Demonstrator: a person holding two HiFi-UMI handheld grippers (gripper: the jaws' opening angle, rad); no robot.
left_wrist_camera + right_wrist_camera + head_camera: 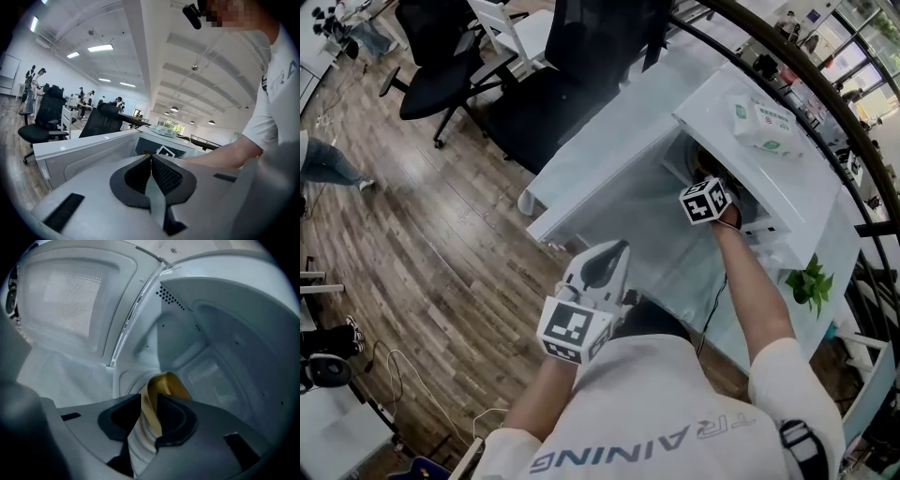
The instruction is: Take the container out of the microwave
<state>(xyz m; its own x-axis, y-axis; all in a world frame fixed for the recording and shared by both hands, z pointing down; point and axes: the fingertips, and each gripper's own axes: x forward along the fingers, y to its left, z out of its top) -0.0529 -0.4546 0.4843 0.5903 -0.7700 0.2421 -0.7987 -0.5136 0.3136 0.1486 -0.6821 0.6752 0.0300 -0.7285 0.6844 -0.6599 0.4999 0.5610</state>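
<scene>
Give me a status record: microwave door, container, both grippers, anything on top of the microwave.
microwave: white microwave, its door open
container: white ribbed container with gold lining, inside the microwave cavity
right gripper: reached into the cavity, shut on the container's wall, one jaw inside the rim and one outside
left gripper: shut, nothing between the jaws, held outside the microwave near the person's torso
on top: green-and-white soft tissue pack
task: container not yet out

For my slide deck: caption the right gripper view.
Right gripper clamps the rim of a gold-lined container inside the white microwave.
</scene>
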